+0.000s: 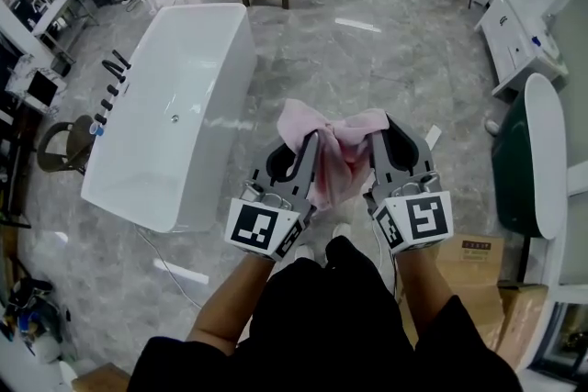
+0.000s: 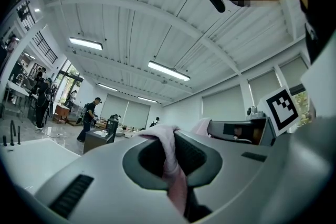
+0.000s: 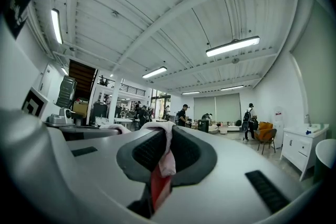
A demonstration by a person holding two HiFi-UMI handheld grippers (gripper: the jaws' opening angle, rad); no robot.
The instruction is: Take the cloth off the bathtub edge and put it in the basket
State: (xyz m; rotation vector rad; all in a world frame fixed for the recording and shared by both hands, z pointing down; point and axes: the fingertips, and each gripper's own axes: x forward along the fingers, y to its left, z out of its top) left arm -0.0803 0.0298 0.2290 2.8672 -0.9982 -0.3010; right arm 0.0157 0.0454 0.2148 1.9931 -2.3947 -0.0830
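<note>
Cloth [image 1: 333,151] pinched by left claw [image 1: 310,140]; right claw [image 1: 378,139] too.

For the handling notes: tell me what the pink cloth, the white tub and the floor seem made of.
Soft pink cloth: likely thin matte fabric; it bunches and hangs in limp folds. White rectangular bathtub: probably glossy acrylic or enamel; smooth, with bright highlights. Grey floor: polished marble-look tile, veined and reflecting lights.

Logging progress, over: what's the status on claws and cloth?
Left claw shut on cloth. Right claw shut on it too. Cloth clear of bathtub, held up between both. Basket not in view.
</note>
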